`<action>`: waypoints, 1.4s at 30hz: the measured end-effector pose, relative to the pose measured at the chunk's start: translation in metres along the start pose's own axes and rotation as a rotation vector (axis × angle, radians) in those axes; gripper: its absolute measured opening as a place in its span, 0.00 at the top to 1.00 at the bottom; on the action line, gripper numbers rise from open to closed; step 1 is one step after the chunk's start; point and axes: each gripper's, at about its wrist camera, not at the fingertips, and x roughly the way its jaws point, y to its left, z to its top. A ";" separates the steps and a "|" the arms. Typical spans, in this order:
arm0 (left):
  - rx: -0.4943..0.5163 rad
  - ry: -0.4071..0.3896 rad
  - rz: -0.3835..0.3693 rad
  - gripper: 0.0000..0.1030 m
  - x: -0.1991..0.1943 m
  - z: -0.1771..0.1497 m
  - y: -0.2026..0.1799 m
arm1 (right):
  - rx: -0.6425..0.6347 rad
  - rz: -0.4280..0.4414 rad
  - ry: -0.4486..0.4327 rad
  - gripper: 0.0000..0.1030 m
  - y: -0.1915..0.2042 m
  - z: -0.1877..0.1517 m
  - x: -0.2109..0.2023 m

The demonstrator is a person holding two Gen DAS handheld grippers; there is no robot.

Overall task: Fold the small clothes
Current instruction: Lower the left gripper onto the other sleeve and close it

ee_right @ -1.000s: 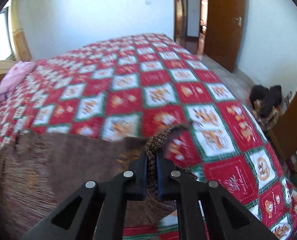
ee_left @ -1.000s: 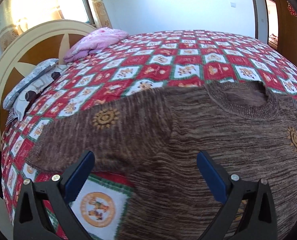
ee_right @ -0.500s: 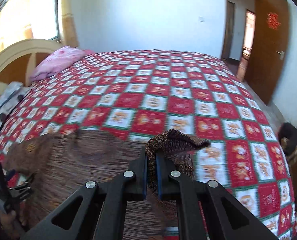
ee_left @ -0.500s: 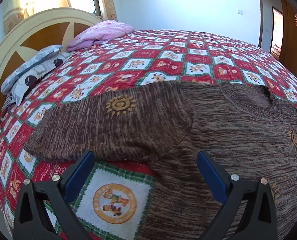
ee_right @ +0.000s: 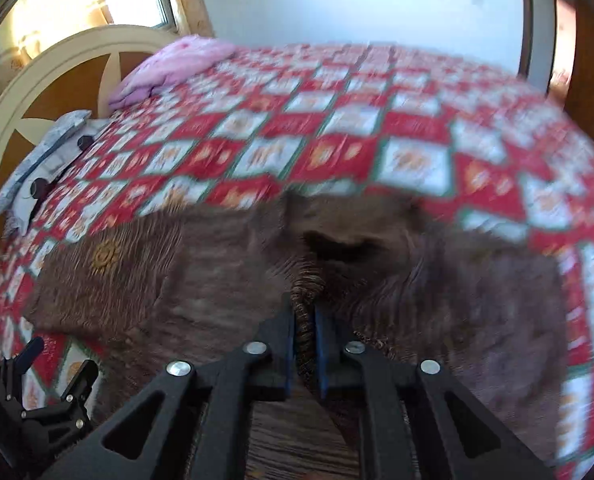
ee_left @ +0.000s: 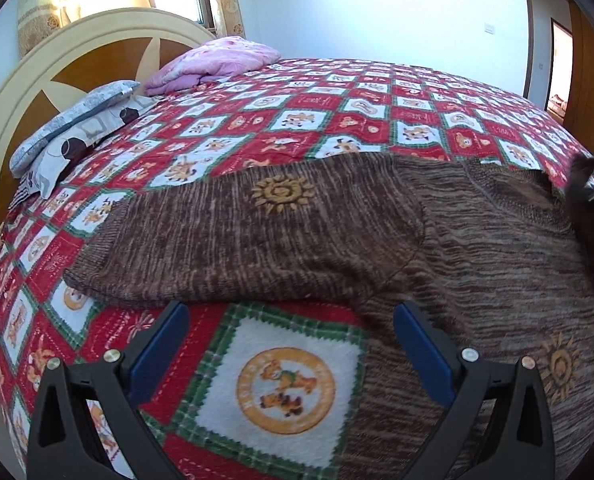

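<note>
The sleeve (ee_right: pixel 305 316) is loosely pinched by the just-opening right hand-held gripper (ee_right: pixel 305 320); released crooked, the sweater (ee_left: pixel 297 240) fold could be spoiled; left hand-held gripper (ee_left: pixel 289 344) spread

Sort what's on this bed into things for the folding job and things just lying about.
For the job: brown sweater, its sleeve between the right gripper fingers, left gripper.

Lying about: pink quilt, grey pillows, checked blanket.

Our left gripper (ee_left: pixel 289 344) points steeply down with its jaws spread wide, nothing between them. Our right gripper (ee_right: pixel 305 320) has just been opening; through the blur, a fold of knit seems to sit between its narrow jaws.
</note>
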 end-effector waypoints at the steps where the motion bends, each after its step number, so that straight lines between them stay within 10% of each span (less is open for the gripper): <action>1: 0.005 0.004 0.004 0.00 0.000 -0.001 0.000 | 0.011 0.043 0.030 0.52 0.002 -0.007 0.008; 8: 0.049 -0.008 -0.001 0.00 -0.010 0.001 -0.007 | -0.013 0.075 0.016 0.44 -0.020 -0.045 -0.031; 23: 0.170 0.002 -0.270 0.04 -0.042 0.039 -0.134 | 0.172 -0.175 -0.101 0.43 -0.166 -0.152 -0.141; 30: 0.252 0.020 -0.111 0.04 -0.024 0.035 -0.191 | 0.177 -0.111 -0.110 0.42 -0.169 -0.165 -0.132; 36: 0.260 0.052 0.146 0.00 0.001 0.017 -0.143 | 0.194 -0.094 -0.130 0.35 -0.170 -0.169 -0.137; 42: 0.131 0.002 0.069 0.00 -0.026 0.030 -0.120 | 0.185 -0.108 -0.098 0.35 -0.167 -0.169 -0.129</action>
